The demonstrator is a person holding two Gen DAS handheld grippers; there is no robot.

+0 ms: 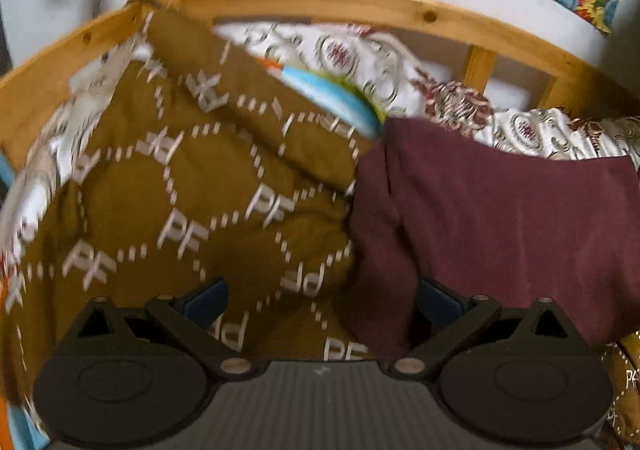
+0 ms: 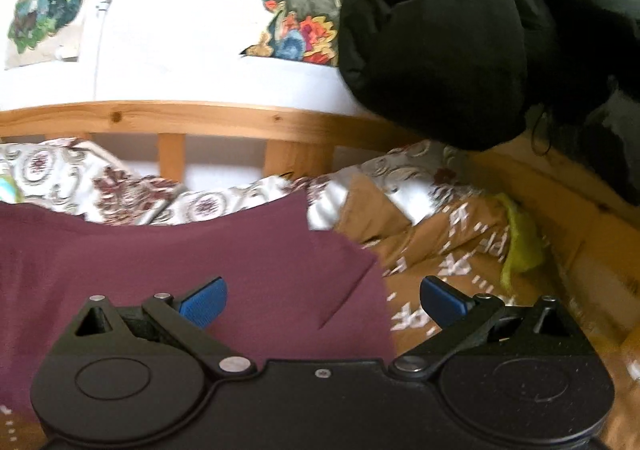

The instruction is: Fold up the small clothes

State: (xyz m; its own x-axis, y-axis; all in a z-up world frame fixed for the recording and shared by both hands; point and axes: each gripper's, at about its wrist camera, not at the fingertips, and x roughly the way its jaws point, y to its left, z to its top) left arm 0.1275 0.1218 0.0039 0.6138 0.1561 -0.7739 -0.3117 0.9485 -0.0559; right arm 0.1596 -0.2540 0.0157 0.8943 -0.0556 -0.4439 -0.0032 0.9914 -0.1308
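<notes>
Both hand-held grippers, left and right, hang spread wide and empty over the maroon garment's side edges on the bed, seemingly placed for a fold.

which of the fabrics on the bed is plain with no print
The maroon garment: one solid colour. The mustard blanket carries white PF letters and dotted lines, and the white sheet has a dark red floral print.

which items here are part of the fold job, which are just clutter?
In the job:
maroon garment
left hand-held gripper, open
right hand-held gripper, open

Lying about:
mustard quilt
floral bedding
black jacket
yellow-green cloth
wall pictures
</notes>
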